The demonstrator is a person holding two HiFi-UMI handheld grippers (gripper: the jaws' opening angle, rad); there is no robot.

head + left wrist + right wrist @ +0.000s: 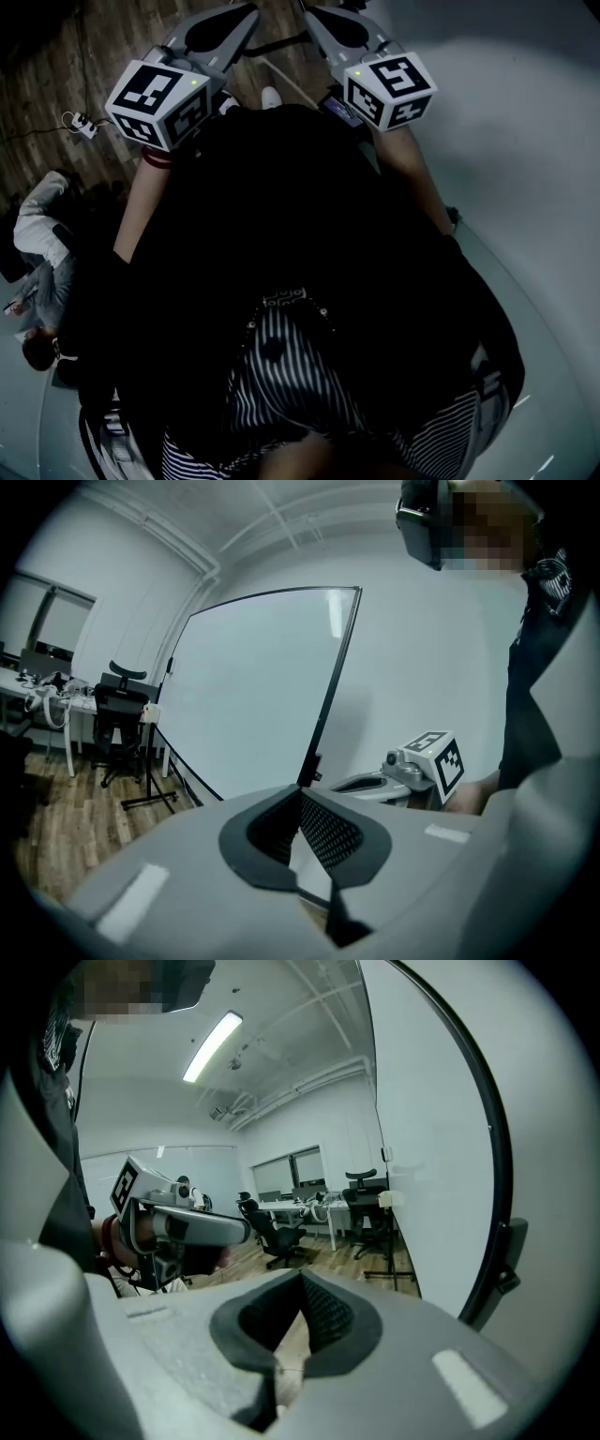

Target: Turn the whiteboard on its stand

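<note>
The whiteboard (253, 686) is a large white panel in a thin black frame (333, 686), standing on edge on a black stand (150, 799). A black pivot clamp (317, 761) sits on its frame. In the left gripper view my left gripper (300, 794) is shut and empty, pointing at the board's edge a short way off. In the right gripper view the board (431, 1129) and its clamp (511, 1251) fill the right side. My right gripper (300, 1277) is shut and empty, apart from the frame. In the head view both grippers (246, 11) (317, 15) point forward side by side.
Office chairs (272, 1227) and desks (309, 1206) stand on the wooden floor (66, 817) behind the board. A person in a pale top (37, 234) is low at my left. A power strip with cable (82, 124) lies on the floor. A white wall (422, 649) is close ahead.
</note>
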